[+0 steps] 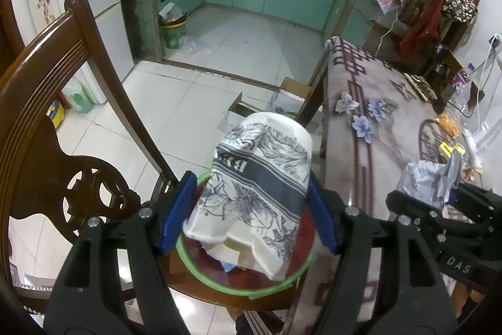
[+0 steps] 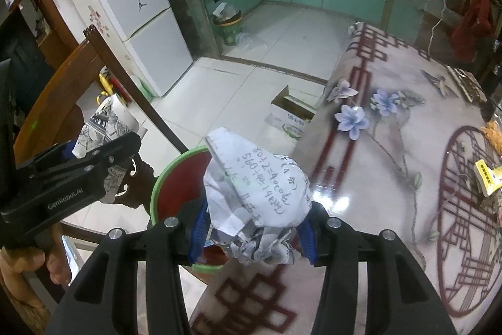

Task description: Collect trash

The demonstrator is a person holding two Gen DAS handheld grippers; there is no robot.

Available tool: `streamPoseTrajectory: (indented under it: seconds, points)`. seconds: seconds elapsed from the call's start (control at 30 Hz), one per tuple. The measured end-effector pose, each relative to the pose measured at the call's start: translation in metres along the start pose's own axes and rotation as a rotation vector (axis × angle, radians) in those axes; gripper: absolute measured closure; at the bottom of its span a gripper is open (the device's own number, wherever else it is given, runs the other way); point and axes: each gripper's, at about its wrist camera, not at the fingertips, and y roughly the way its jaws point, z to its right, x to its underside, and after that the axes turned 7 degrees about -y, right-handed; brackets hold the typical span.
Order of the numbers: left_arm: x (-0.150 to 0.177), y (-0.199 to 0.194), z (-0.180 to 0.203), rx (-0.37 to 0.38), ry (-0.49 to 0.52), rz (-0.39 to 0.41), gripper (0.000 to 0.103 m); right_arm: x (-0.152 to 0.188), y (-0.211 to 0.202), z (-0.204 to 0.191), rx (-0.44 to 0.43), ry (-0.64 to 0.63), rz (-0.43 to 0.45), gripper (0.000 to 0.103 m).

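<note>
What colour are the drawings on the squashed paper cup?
Dark grey-blue flowers and leaves on white, on the paper cup, clearest in the left wrist view.

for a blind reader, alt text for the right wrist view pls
The right gripper clamps a crumpled handwritten paper above a green-rimmed red bin beside a flowered table. At left, the left gripper holds a crushed paper cup.

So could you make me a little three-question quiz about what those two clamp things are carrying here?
1. True or false: the left gripper holds a crushed paper cup.
2. What does the right gripper hold? A) crumpled paper with handwriting B) a plastic bottle C) a spoon
3. What colour is the rim of the bin below the cup?

Key: 1 true; 2 A, the crumpled paper; 3 green.
</note>
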Motion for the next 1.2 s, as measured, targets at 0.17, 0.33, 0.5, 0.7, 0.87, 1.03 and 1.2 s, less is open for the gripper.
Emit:
streamPoseTrajectory:
  seconds: [0.17, 0.33, 0.5, 0.7, 0.87, 1.03, 1.2]
  points:
    - [-0.004, 0.017, -0.012, -0.013, -0.025, -0.028, 0.037, -0.006, 0.016, -0.008, -0.013, -0.023, -0.033, 0.056]
    - [-0.008, 0.033, -0.020, -0.030, -0.033, -0.058, 0.037, -0.008, 0.032, -0.020, -0.029, -0.057, -0.066, 0.056]
    - [-0.008, 0.048, -0.024, -0.037, -0.038, -0.089, 0.037, -0.008, 0.044, -0.028, -0.037, -0.081, -0.093, 0.056]
    - [-0.008, 0.061, -0.024, -0.042, -0.025, -0.114, 0.037, -0.009, 0.054, -0.033, -0.030, -0.096, -0.118, 0.056]
    - [-0.009, 0.068, -0.022, -0.048, -0.019, -0.126, 0.037, -0.011, 0.060, -0.037, -0.038, -0.113, -0.125, 0.056]
    - [-0.011, 0.071, -0.023, -0.045, -0.050, -0.130, 0.031, -0.013, 0.061, -0.037, -0.034, -0.114, -0.121, 0.044]
    - [-0.012, 0.064, -0.028, -0.048, -0.081, -0.111, 0.018, -0.014, 0.056, -0.039, -0.030, -0.135, -0.098, 0.035]
